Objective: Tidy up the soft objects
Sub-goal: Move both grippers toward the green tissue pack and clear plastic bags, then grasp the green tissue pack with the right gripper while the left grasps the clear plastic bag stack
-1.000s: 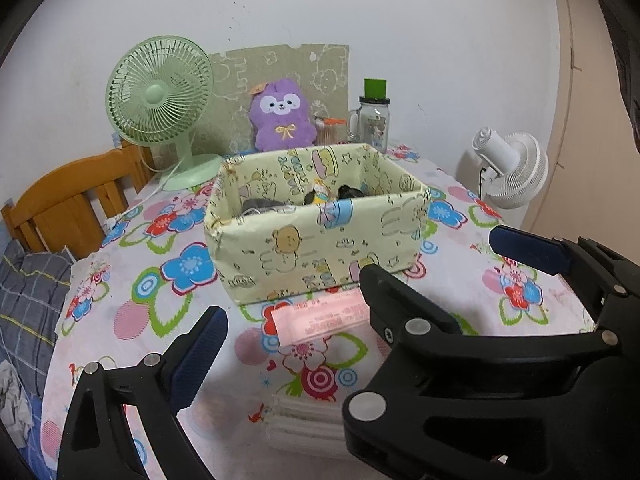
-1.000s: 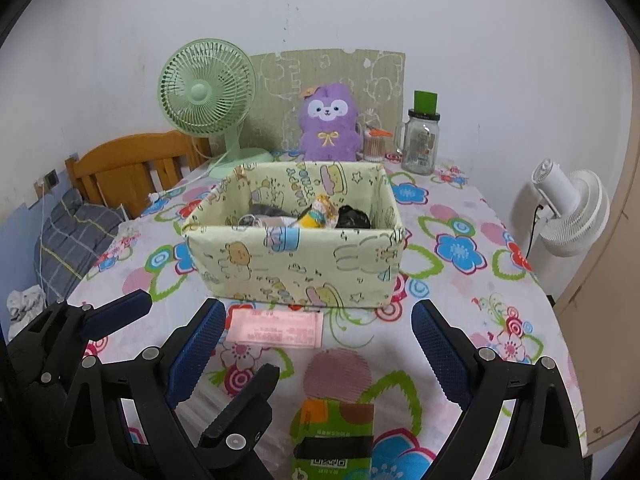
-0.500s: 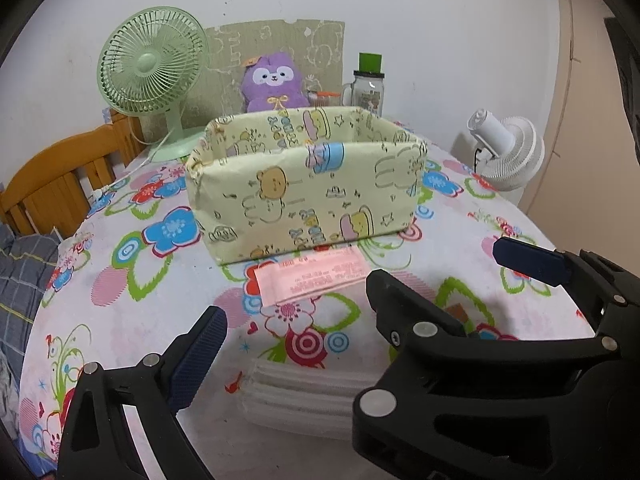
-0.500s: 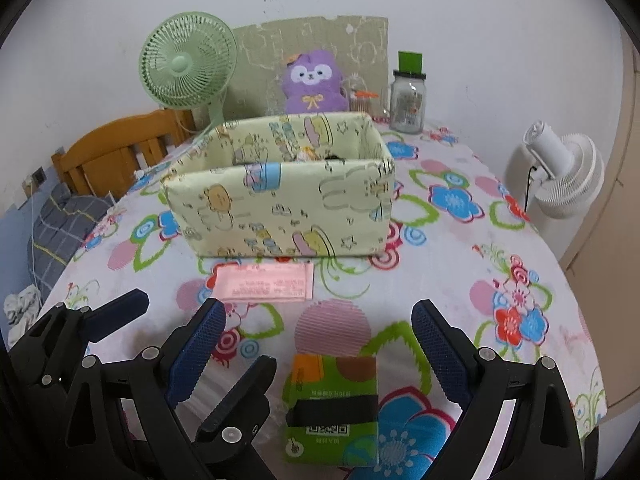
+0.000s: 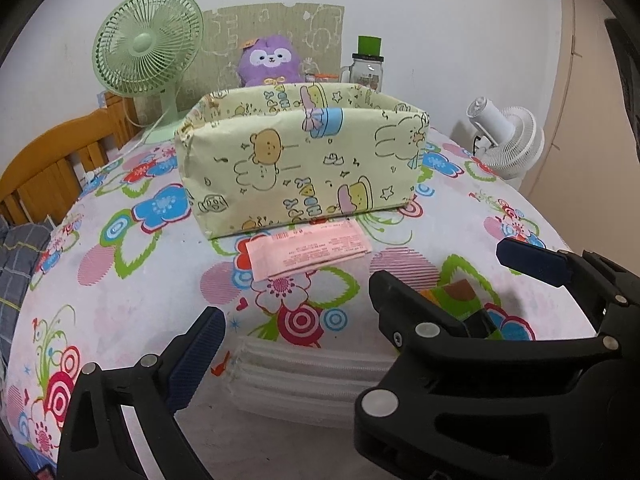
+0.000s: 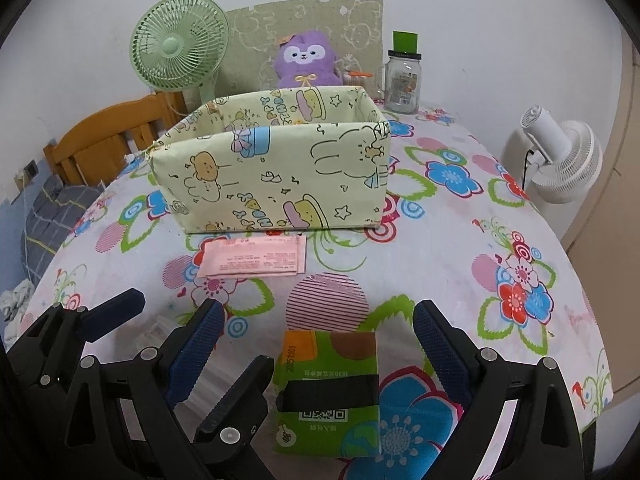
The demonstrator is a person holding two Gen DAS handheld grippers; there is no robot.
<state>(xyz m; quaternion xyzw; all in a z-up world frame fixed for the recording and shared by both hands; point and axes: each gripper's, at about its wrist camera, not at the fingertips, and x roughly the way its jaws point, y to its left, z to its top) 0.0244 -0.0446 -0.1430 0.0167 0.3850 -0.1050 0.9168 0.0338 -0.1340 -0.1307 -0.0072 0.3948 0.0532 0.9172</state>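
My left gripper (image 5: pixel 296 344) hangs low over the floral tablecloth (image 5: pixel 120 304), jaws spread wide, nothing between them. A flat stack of white pads (image 5: pixel 304 376) lies directly below it. My right gripper (image 6: pixel 316 344) is likewise spread — empty — straddling a green tissue pack (image 6: pixel 328 392) with a black band that lies flat on the cloth, touching neither finger. A pink sachet (image 6: pixel 256 258) lies just in front of the yellow cartoon-print fabric bin (image 6: pixel 276 172), near its front wall; from this low angle I cannot see the bin's contents. Behind the bin: green desk fan (image 6: pixel 178 46), purple plush (image 6: pixel 306 60), glass jar (image 6: pixel 402 80).
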